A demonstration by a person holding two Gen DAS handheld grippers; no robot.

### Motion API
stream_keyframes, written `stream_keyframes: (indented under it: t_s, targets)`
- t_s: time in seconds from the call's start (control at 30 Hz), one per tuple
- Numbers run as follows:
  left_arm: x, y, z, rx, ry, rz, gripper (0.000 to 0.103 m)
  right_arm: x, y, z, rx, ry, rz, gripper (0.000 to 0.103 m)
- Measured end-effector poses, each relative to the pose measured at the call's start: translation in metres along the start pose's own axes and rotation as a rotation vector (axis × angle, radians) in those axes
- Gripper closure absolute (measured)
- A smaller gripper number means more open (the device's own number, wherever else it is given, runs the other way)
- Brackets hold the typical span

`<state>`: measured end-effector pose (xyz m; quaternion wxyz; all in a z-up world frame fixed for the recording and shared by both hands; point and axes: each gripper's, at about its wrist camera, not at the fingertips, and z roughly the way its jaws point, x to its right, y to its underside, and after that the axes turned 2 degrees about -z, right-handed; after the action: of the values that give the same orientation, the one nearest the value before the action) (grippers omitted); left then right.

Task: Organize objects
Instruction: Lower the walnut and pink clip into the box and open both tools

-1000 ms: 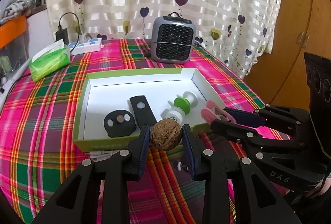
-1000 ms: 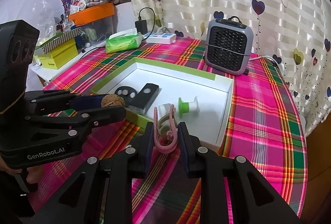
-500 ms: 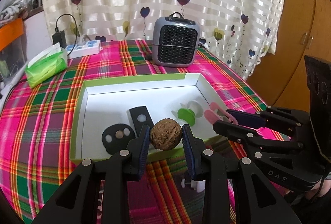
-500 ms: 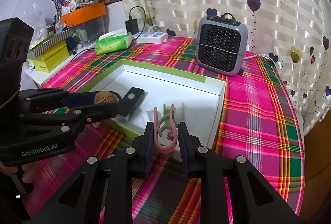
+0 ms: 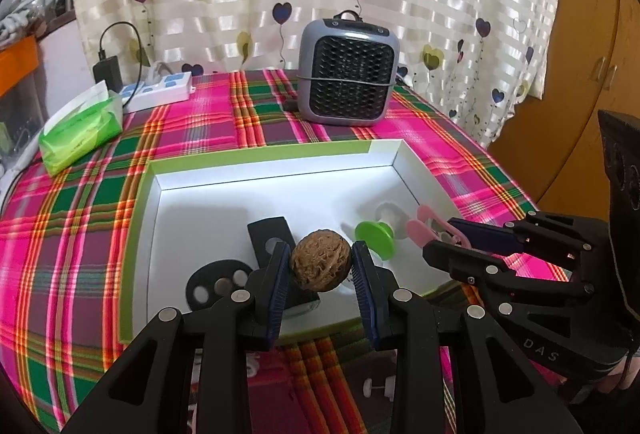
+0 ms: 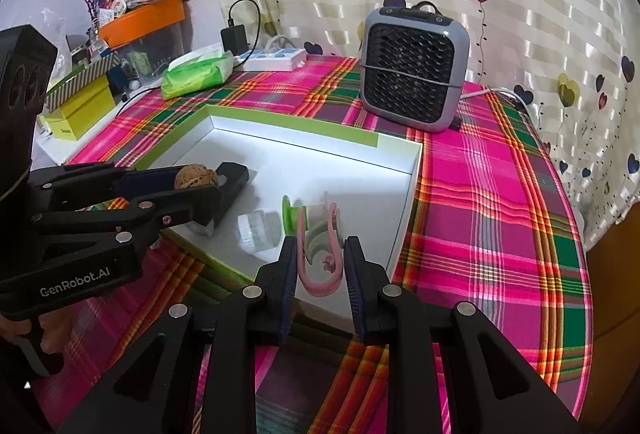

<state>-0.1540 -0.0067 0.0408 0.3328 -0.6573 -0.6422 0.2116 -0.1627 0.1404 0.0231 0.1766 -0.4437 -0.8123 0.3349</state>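
Observation:
My left gripper [image 5: 320, 268] is shut on a brown walnut [image 5: 321, 261] and holds it above the near part of a white box with a green rim [image 5: 136, 218]. My right gripper [image 6: 319, 264] is shut on a pink clip [image 6: 320, 254] above the box's near right corner [image 6: 404, 230]. In the box lie a black disc with holes [image 5: 218, 284], a black flat bar [image 5: 270, 240] and a green spool [image 5: 374, 236]. The left gripper with the walnut [image 6: 197, 175] also shows in the right wrist view.
A grey heater [image 5: 348, 73] stands behind the box on the plaid tablecloth. A green tissue pack [image 5: 80, 131] and a white power strip [image 5: 158, 93] lie at the back left. Small white pins [image 5: 378, 388] lie on the cloth near me. Shelves with boxes [image 6: 80, 105] stand at the left.
Both grippers have moved forward over the box, still holding the walnut and the pink clip. The box's contents have not moved.

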Motion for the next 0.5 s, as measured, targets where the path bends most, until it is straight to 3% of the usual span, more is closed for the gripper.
stream_keyframes:
  t_s: [0.5]
  targets:
    - [-0.003,-0.003,0.016,-0.015,-0.010,-0.002,0.074,0.001,-0.003,0.017,-0.038,0.005,-0.001,0.079]
